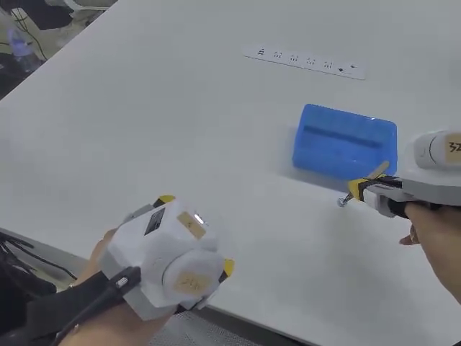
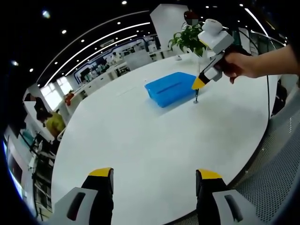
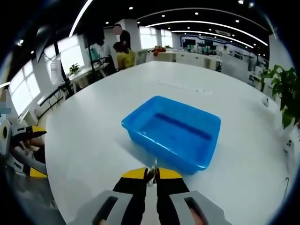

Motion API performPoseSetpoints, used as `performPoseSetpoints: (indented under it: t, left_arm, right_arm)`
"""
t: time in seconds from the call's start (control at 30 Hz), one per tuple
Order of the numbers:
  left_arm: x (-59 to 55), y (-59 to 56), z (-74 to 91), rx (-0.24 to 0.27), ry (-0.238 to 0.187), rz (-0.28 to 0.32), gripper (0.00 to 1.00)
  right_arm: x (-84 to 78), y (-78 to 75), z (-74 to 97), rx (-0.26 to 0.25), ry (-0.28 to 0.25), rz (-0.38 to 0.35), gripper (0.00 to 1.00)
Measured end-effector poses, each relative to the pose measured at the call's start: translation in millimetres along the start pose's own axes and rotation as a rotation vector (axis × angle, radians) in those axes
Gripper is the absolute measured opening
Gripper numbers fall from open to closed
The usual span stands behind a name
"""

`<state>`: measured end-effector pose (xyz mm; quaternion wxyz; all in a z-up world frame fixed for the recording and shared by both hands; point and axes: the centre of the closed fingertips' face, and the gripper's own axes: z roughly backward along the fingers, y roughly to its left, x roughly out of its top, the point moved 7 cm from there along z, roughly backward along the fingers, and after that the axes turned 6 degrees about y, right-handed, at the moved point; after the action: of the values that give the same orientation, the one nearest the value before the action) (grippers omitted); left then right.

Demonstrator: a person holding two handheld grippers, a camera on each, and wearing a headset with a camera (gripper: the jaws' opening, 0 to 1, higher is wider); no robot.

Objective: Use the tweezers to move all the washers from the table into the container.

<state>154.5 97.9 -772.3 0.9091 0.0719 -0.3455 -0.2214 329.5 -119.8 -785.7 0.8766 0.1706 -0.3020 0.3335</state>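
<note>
Nearest, at 7 o'clock in the head view, a hand holds the left gripper [image 2: 154, 174] low over the near edge of the white table [image 1: 180, 130]. Its own view shows the two yellow-tipped jaws spread wide apart, with only bare tabletop between them.

Further in, at 3 o'clock in the head view, the other hand holds the right gripper [image 3: 151, 174]. Its jaws are pressed together on a thin pair of tweezers [image 1: 343, 202], which point down so that the tips are at or just above the table surface. The tips are too small to tell whether they hold a washer.

Just beyond the tweezers lies the blue container [image 1: 346, 140], a shallow rectangular tray resting flat on the table. In the right gripper view it sits at 12 o'clock from the closed jaws, its near wall just beside the tweezer tips.

Further still, at 12 o'clock from the container in the head view, a white power strip [image 1: 306, 61] lies on the table. A green plant [image 2: 187, 37] stands past the table's far edge.
</note>
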Motion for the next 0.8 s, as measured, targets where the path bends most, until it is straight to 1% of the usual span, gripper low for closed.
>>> performPoseSetpoints:
  t: [0.13,0.5,0.7,0.8]
  left_arm:
    - [0.1,-0.4,0.0,-0.003,0.001,-0.002,0.72]
    - [0.0,-0.7,-0.3,-0.005,0.004,-0.005,0.72]
    - [-0.4,-1.6,-1.0,-0.009,0.009,-0.009,0.72]
    - [-0.2,-1.8,-0.7,-0.011,0.008,-0.008,0.72]
  right_arm:
    - [-0.7,0.1,0.1,-0.018,-0.002,-0.001,0.04]
    - [-1.2,1.2,0.0,-0.031,-0.019,-0.042,0.04]
    - [-2.3,3.8,0.0,-0.075,-0.029,-0.063,0.04]
    - [1.2,5.1,-1.9,-0.092,-0.017,-0.062,0.04]
